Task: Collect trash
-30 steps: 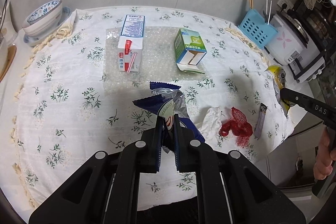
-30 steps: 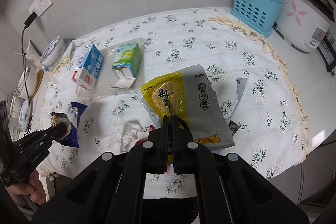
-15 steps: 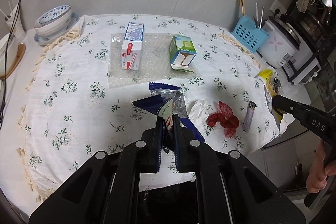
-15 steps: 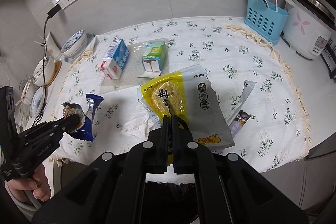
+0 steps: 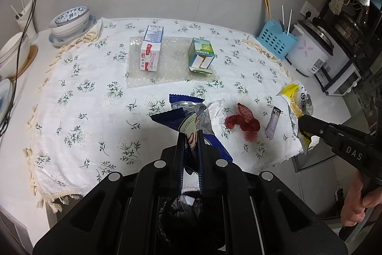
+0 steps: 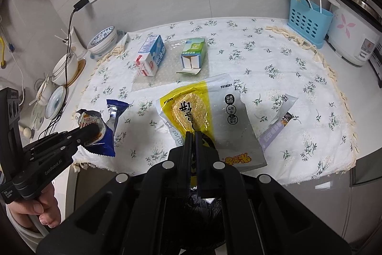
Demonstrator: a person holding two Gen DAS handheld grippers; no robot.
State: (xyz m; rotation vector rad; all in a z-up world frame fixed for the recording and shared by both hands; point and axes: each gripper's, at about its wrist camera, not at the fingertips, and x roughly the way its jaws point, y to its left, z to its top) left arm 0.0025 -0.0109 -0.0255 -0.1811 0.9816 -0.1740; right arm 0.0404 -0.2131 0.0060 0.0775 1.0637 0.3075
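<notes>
My left gripper [image 5: 191,135] is shut on a blue cookie wrapper [image 5: 183,116], held in the air off the table's front edge. The same blue cookie wrapper [image 6: 105,133] shows at the left of the right wrist view. My right gripper [image 6: 193,134] is shut on a yellow and silver snack bag [image 6: 210,116], also lifted in front of the table. A black bin bag [image 5: 191,219] lies below both grippers. On the floral cloth [image 5: 83,111] remain a red net [image 5: 243,121], a crumpled tissue [image 5: 216,111], a purple sachet [image 5: 274,122], a blue milk carton [image 5: 151,51] and a green carton [image 5: 201,55].
Both cartons lie on a sheet of bubble wrap [image 5: 167,73]. Stacked bowls [image 5: 69,23] stand at the back left, a blue utensil holder [image 5: 277,41] and a rice cooker [image 5: 312,51] at the back right. A person's hand [image 5: 355,202] holds the right gripper's handle.
Both grippers have drawn back from the table and risen a little with their wrappers. The table looks farther away, and the black bin bag has come into view below.
</notes>
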